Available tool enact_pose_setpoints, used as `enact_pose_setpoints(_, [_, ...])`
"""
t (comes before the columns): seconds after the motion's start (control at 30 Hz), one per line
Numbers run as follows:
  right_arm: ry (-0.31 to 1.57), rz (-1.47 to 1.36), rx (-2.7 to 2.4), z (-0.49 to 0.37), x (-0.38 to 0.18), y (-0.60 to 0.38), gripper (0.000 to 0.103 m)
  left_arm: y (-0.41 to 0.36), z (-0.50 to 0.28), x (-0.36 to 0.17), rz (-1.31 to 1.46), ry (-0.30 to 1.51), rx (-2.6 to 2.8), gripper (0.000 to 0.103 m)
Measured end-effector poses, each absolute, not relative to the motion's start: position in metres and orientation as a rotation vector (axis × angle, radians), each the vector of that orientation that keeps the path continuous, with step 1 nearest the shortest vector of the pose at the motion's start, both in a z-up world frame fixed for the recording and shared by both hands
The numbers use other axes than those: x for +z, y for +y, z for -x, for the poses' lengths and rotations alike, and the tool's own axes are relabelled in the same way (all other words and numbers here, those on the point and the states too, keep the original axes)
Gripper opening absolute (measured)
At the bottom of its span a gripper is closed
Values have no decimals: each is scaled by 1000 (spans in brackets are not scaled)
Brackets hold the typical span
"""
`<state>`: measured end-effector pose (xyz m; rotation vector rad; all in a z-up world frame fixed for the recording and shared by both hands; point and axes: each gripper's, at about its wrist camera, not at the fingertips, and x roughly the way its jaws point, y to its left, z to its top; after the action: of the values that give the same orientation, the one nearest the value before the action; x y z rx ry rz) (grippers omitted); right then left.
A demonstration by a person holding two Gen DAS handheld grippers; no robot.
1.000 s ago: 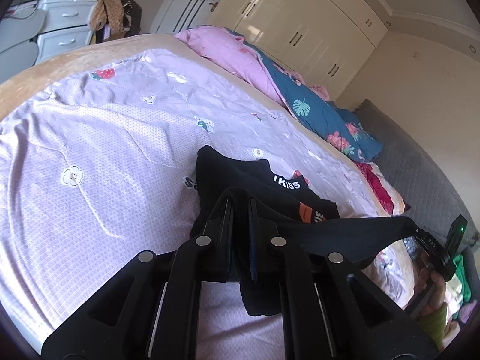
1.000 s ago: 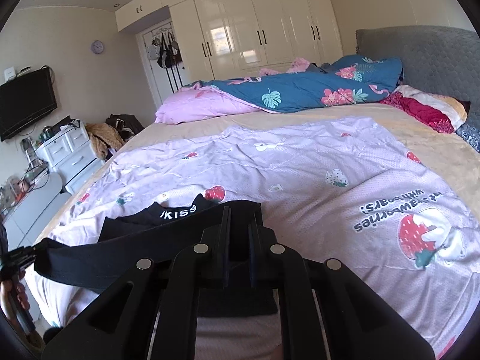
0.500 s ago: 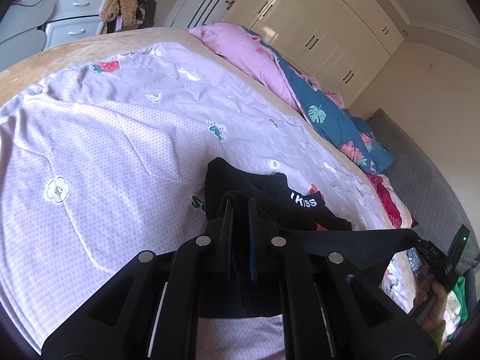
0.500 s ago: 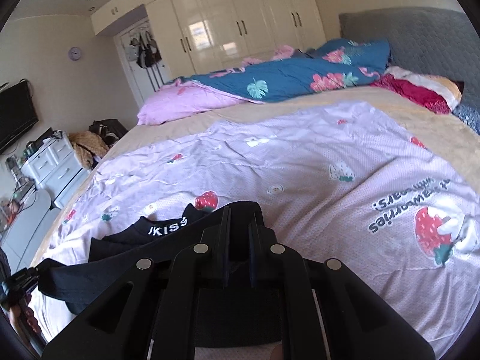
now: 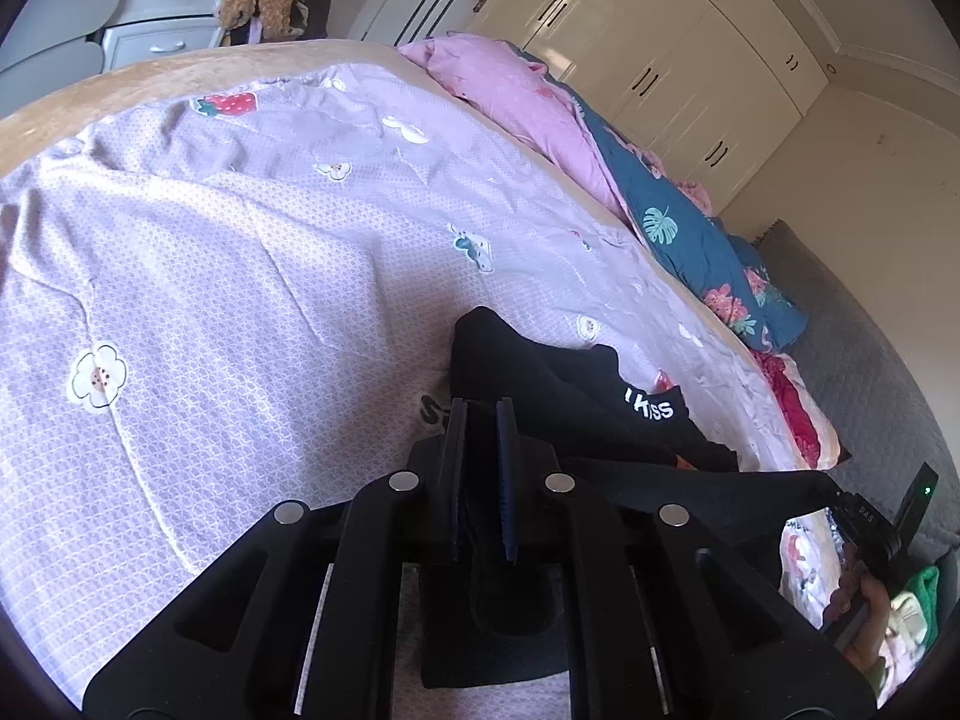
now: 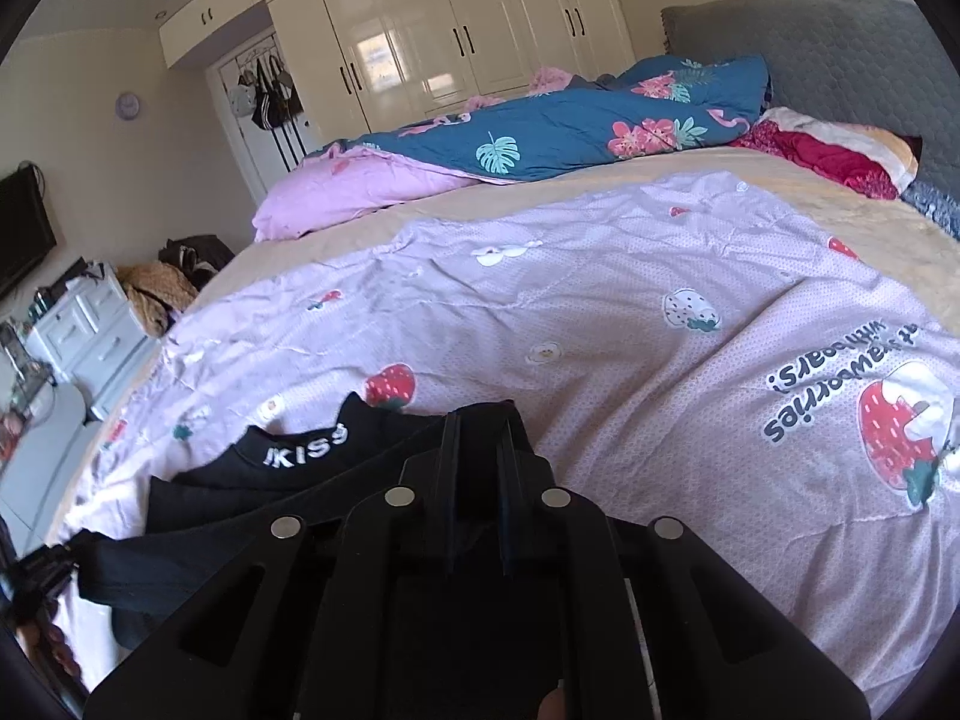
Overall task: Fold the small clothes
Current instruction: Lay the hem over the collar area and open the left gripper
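A bed (image 5: 180, 72) spread with a lilac strawberry-print sheet (image 5: 240, 276) fills the bedroom. Each claw, left claw (image 5: 480, 414) and right claw (image 6: 478, 423), is clamped on a corner of the black cotton garment lettered "KISS" (image 6: 312, 462), whose edge stretches taut between them while the rest lies rumpled on the sheet just beyond.

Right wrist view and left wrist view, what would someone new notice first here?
Probably the black garment stretched taut between the left gripper and the right gripper, both shut on its edge, low over the near side of the lilac strawberry-print sheet. Next, the blue floral duvet heaped along the bed's far side, before the cream wardrobes.
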<state>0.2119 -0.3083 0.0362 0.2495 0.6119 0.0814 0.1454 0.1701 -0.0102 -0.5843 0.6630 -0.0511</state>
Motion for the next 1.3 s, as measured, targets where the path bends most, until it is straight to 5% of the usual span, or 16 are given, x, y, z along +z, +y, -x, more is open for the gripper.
enact_pose_setpoints(0.23, [594,-227,44,-210,31,-314,22,175,-128,6,526,588,4,4])
enact_pose_setpoints(0.47, [564,-171,115,-197,37,-302,22,136,-121,6,371,635,-30,4])
enact_pose_setpoints(0.63, [592,-119,182,-194,33,-288,7,95,-117,-8,249,718,-82,4])
enact_pose_setpoints(1.3, [824,88,325,-189,-16,-222,7,53,-133,-35,61,800,-59,4])
